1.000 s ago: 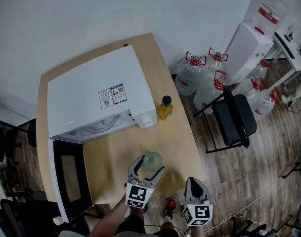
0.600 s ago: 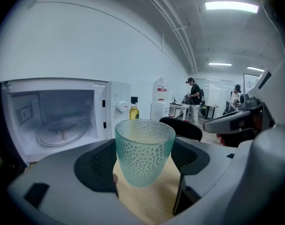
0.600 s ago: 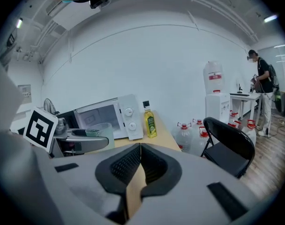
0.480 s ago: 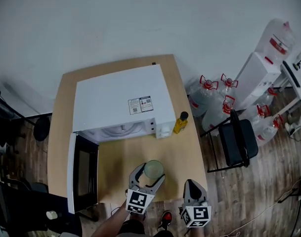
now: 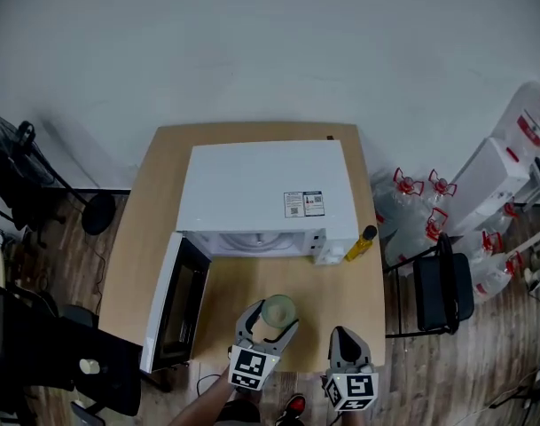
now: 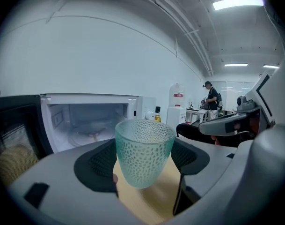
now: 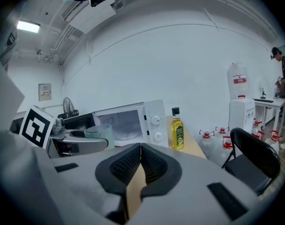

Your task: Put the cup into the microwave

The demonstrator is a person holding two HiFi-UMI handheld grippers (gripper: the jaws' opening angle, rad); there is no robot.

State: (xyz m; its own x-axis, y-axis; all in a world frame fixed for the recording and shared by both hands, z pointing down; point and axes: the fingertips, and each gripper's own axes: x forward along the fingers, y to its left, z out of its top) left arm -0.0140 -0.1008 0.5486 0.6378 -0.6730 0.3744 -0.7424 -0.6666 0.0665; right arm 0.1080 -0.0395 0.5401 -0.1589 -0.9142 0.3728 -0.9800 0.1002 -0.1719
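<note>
A pale green dimpled glass cup (image 6: 143, 151) stands upright between the jaws of my left gripper (image 5: 271, 320), which is shut on it; from above the cup (image 5: 278, 310) is over the table in front of the microwave. The white microwave (image 5: 265, 193) has its door (image 5: 176, 300) swung open to the left, and its lit cavity (image 6: 86, 123) with the turntable faces the cup. My right gripper (image 5: 344, 346) is at the table's near edge, shut with nothing between its pads (image 7: 140, 165). The right gripper view also catches the cup (image 7: 99, 134) at its left.
A yellow oil bottle (image 5: 359, 243) stands by the microwave's right front corner on the wooden table (image 5: 150, 238). Right of the table are a black chair (image 5: 442, 293) and water jugs (image 5: 418, 202). A fan stand (image 5: 35, 162) and dark gear lie at left.
The head view has swung, so the table and microwave now sit centred and squarer. Both grippers stay put near the bottom, the left one still shut on the cup.
</note>
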